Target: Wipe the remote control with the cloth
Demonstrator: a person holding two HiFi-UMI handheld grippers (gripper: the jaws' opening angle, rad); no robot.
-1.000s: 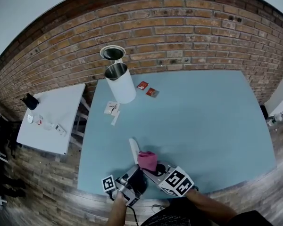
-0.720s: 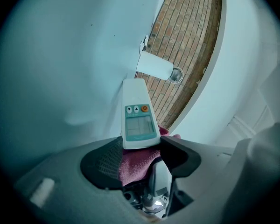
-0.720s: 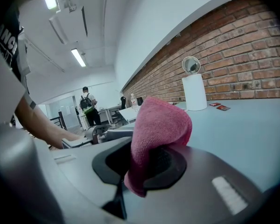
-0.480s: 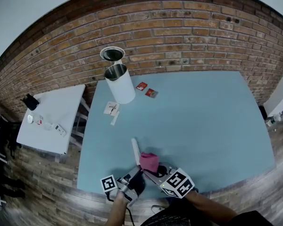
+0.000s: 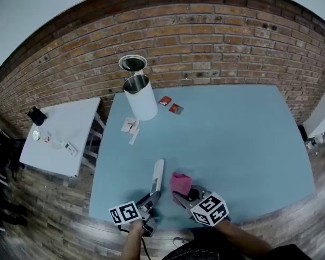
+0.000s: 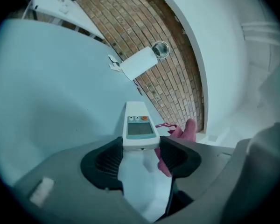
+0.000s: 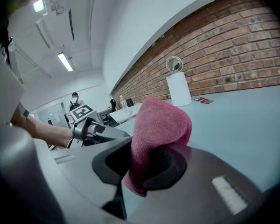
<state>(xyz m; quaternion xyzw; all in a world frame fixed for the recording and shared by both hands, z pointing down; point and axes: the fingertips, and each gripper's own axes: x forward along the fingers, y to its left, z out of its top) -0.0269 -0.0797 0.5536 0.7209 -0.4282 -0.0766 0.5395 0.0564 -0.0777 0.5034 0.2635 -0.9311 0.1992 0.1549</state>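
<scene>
We have both things in hand. Our left gripper (image 5: 151, 197) is clamped on the near end of the white remote control (image 5: 157, 175), which sticks out forward above the desk (image 5: 238, 140) with its screen and buttons facing up. Our right gripper (image 5: 183, 193) pinches a folded pink cloth (image 5: 179, 181), the fold standing up past the jaws. The cloth hangs just beside the remote's right edge and, as far as we can tell, is not touching it, so we judge that we are between strokes or about to start one.

Next we need to bring the cloth sideways onto the remote's face and draw it along the length, keeping the left grip firm so the remote does not swivel.

Both grippers work right over the desk's near edge, with the left edge not far off, so a dropped remote could go to the floor. Ahead and to the right the desk is open. The white canister (image 5: 141, 96) and red packets (image 5: 169, 104) sit well apart.
</scene>
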